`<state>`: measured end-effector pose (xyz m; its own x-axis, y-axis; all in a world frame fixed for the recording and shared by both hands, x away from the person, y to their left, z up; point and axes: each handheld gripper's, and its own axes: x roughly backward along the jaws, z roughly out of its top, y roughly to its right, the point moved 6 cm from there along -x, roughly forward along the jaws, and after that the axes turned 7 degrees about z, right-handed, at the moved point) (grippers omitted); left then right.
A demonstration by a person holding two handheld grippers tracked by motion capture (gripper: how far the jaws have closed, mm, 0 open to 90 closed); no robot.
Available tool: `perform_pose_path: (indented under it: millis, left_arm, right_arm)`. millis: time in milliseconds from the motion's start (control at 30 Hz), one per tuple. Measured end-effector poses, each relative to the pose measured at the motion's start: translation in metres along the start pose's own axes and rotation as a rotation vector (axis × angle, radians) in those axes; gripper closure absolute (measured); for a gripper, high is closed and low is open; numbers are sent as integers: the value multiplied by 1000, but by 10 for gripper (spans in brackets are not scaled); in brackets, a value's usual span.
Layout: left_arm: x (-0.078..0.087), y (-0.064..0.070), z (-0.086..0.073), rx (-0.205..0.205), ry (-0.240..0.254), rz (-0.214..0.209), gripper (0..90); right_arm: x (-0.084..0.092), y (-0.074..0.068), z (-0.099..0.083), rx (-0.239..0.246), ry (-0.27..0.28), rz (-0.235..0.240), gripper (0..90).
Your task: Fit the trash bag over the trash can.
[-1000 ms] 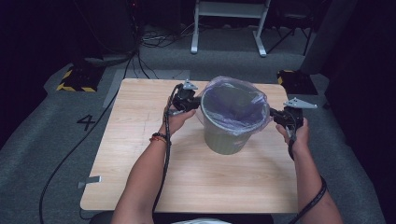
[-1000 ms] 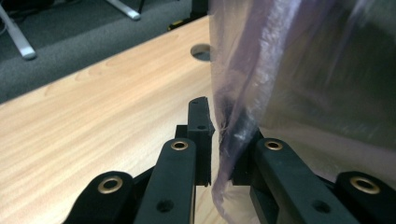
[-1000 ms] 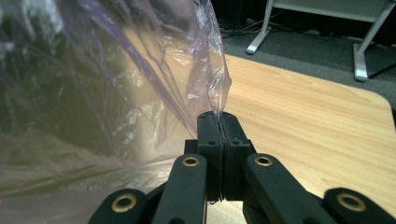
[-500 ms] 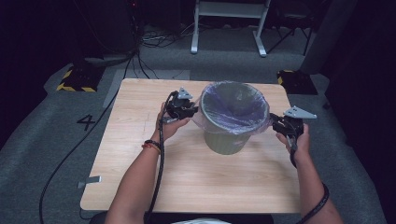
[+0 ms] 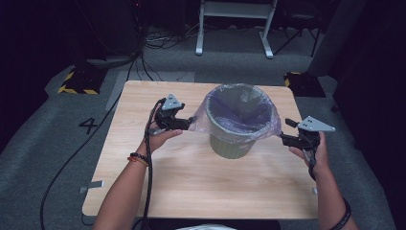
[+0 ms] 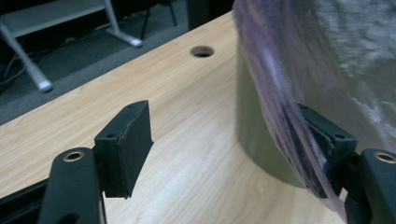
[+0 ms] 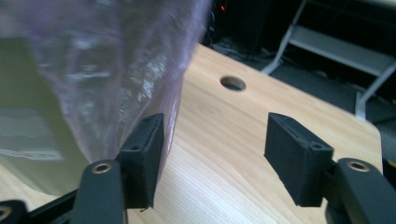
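1. A round, olive-green waste bin stood on a pale wood-grain table, toward the far side of the tabletop, lined with a thin, translucent purple plastic bag whose crinkled edge was folded down over the rim.

2. To the left of the bin, the person's left gripper sat level with the rim. Its jaws had just been opening and stood wide apart.

3. Seen along that gripper, the glossy film of the bag draped over one square black pad, while the other pad stood clear above bare wood; the pads did not press on the film.

4. To the right of the bin, the right gripper hung just beside the bag's flared edge. Its jaws had likewise just been opening and stood wide.

5. Along the right gripper, a loose fold of the bag brushed the outer face of one matte, blocky pad; the gap between the pads showed only tabletop.

6. Beyond the bin, a round cable hole pierced the wood.
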<state>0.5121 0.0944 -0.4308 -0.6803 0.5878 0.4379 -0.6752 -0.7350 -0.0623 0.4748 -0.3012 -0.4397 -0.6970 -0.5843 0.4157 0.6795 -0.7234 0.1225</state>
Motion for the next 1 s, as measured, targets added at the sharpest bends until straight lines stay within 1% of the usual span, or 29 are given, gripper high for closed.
perform_pose_path:
  millis: [67,133,167,200,233,267,300,333,367,400,433,467,500,533,567,633,667,767,833,867,967,1000]
  left_arm:
    - [3,3,3,8,15,-17,241]
    - [8,9,9,12,53,-38,236]
    - [10,11,12,7,61,-44,237]
    - [12,12,14,1,66,-39,235]
    - [15,14,17,-13,73,-40,238]
    - [17,15,18,-16,82,-42,245]
    - [19,16,18,-21,84,-50,254]
    - [21,17,18,-28,82,-64,294]
    - [22,19,16,-41,75,-88,342]
    - [22,22,14,-69,63,-103,421]
    - [22,23,12,-94,54,-101,514]
    - [21,26,8,-126,42,-103,569]
    - [20,28,4,-142,32,-114,651]
    - [18,30,1,-153,15,-110,729]
    - [16,32,-2,-164,4,-113,763]
    - [12,34,-7,-172,-13,-125,850]
    - [10,35,-10,-178,-22,-120,883]
    - [4,36,-17,-176,-46,-121,892]
    - [-1,36,-23,-175,-70,-117,893]
    - [-4,36,-25,-184,-82,-110,893]
    - [-10,35,-31,-187,-108,-90,892]
    - [-12,34,-32,-186,-116,-74,892]
  right_arm:
    - [2,-7,6,33,17,9,336]
    - [4,-12,11,57,29,1,327]
    - [5,-14,14,63,37,-3,323]
    - [5,-15,17,68,49,-4,321]
    - [6,-17,19,73,55,-5,329]
    - [8,-18,22,87,64,-17,339]
    - [9,-19,24,100,68,-18,379]
    - [11,-21,26,115,70,-13,475]
    - [12,-23,27,125,73,-5,567]
    - [12,-24,27,128,64,8,670]
    - [12,-26,26,134,55,27,750]
    - [12,-28,26,142,52,43,799]
    - [11,-30,24,146,45,60,837]
    - [10,-32,22,153,33,68,872]
    - [9,-33,20,156,24,76,894]
    - [7,-35,17,150,16,89,900]
    - [5,-36,14,148,6,94,900]
    - [1,-36,8,126,-8,106,900]
    - [-3,-37,2,122,-26,113,900]
    - [-5,-38,-1,115,-35,115,900]
    - [-13,-37,-11,100,-64,121,900]
    - [-16,-37,-15,86,-72,127,900]
